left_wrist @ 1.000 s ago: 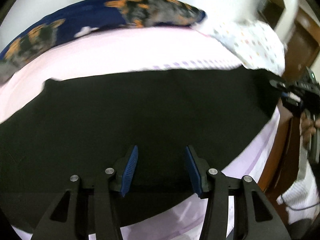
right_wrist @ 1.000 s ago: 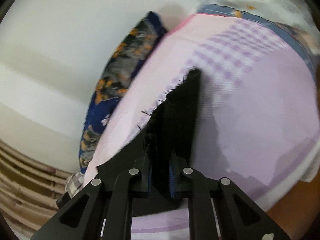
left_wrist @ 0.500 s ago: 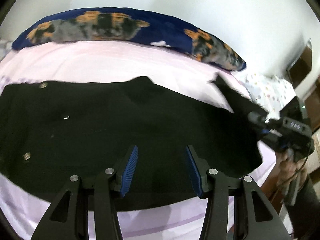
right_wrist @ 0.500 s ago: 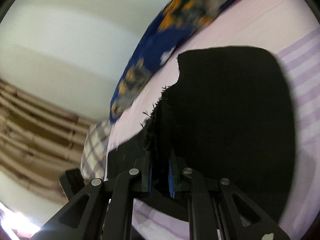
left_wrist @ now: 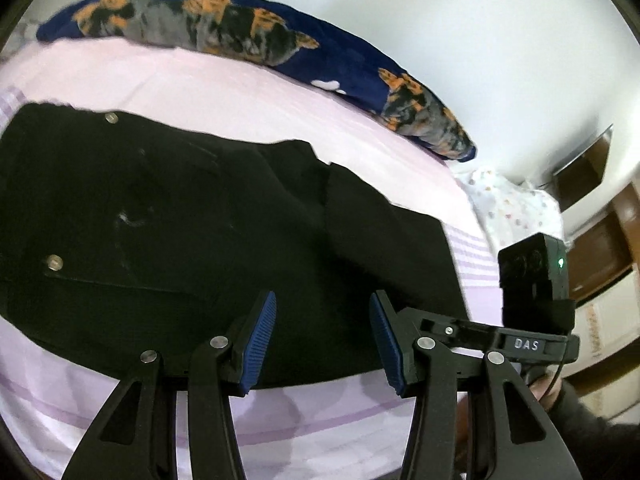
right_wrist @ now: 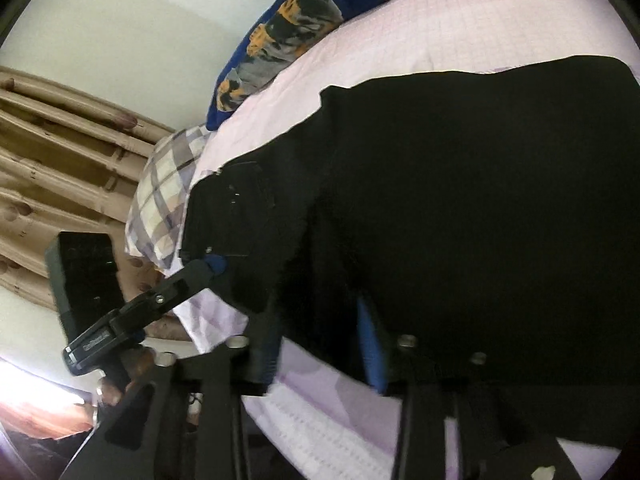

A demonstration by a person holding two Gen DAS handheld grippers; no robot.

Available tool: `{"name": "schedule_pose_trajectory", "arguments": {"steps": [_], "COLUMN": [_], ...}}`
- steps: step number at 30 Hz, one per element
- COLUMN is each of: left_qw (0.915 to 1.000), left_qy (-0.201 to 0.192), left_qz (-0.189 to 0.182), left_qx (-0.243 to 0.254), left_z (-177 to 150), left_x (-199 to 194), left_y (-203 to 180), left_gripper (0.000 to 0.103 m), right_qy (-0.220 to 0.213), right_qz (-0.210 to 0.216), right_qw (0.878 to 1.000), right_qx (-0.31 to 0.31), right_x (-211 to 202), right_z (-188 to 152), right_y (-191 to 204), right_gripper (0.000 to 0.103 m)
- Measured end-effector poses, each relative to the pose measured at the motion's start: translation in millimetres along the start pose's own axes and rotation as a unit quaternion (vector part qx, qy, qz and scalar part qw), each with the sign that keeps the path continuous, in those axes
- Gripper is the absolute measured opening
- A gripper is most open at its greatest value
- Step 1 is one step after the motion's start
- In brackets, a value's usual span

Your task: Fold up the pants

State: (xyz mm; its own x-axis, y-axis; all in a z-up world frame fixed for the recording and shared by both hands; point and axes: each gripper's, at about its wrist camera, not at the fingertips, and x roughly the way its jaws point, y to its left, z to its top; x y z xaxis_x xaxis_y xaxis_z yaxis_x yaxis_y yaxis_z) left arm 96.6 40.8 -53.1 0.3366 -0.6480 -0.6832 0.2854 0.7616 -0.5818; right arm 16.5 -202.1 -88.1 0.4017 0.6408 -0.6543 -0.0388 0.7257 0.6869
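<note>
Black pants [left_wrist: 168, 216] lie flat on the pink bed sheet [left_wrist: 248, 92], waist buttons at the left. One leg [left_wrist: 384, 236] is folded back over them. My left gripper [left_wrist: 322, 340] hovers open over the near edge of the pants, with nothing between its blue pads. In the right wrist view, my right gripper [right_wrist: 320, 344] is at the pants' [right_wrist: 460, 200] near edge with its jaws opening; black cloth lies in the gap, and the pads do not press on it. The left gripper [right_wrist: 212, 264] reaches in by the waist end.
A dark blue bolster [left_wrist: 240, 32] with an orange and grey print lies along the far side by the white wall. A white dotted pillow [left_wrist: 512, 208] and wooden furniture [left_wrist: 592, 248] are at the right. A checked pillow [right_wrist: 168, 184] and beige curtain [right_wrist: 60, 152] are beyond the waist end.
My right gripper carried the leg's hem across toward the waist, laid it over the pants and parted its jaws. My left gripper swung toward the waist end, still open.
</note>
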Motion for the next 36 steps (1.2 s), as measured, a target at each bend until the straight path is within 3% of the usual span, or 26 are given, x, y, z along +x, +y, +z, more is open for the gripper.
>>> {"name": "schedule_pose_trajectory", "arguments": {"steps": [5,8,12,17,23,26,31,36], "left_qw": [0.9972,0.9929,0.9826,0.9716,0.9718,0.9717,0.9703,0.9639], "left_qy": [0.03,0.061,0.099,0.131,0.145,0.145,0.159,0.164], "left_qz": [-0.061,-0.086,-0.111,-0.116,-0.082,-0.085,-0.096,-0.117], "left_qx": [-0.034,-0.055,-0.111,-0.159,-0.166,-0.166,-0.155,-0.173], "left_z": [3.4,5.7,8.7,7.3,1.1,-0.5,-3.5,-6.9], "left_x": [10.2,24.1,45.1,60.4,65.6,69.5,83.0,91.2], "left_y": [3.1,5.6,16.5,24.7,30.5,24.6,9.0,5.0], "left_gripper": [0.05,0.05,0.05,0.05,0.05,0.05,0.05,0.048], "right_qy": [-0.079,-0.136,-0.178,-0.174,-0.162,-0.167,-0.17,-0.168], "right_qz": [0.009,0.001,-0.013,-0.047,-0.027,-0.011,-0.02,-0.012], "right_qw": [0.995,0.984,0.972,0.974,0.971,0.969,0.969,0.968], "right_qx": [0.057,0.113,0.156,0.14,0.173,0.182,0.179,0.184], "right_x": [-36.2,-59.0,-71.1,-58.8,-54.2,-55.9,-56.6,-56.2], "right_z": [-3.7,-9.9,-14.0,-12.1,-13.8,-12.5,-10.3,-9.6], "right_y": [-12.2,-23.4,-27.4,-25.5,-42.8,-45.9,-44.1,-44.3], "right_gripper": [0.049,0.05,0.052,0.053,0.053,0.053,0.053,0.053]}}
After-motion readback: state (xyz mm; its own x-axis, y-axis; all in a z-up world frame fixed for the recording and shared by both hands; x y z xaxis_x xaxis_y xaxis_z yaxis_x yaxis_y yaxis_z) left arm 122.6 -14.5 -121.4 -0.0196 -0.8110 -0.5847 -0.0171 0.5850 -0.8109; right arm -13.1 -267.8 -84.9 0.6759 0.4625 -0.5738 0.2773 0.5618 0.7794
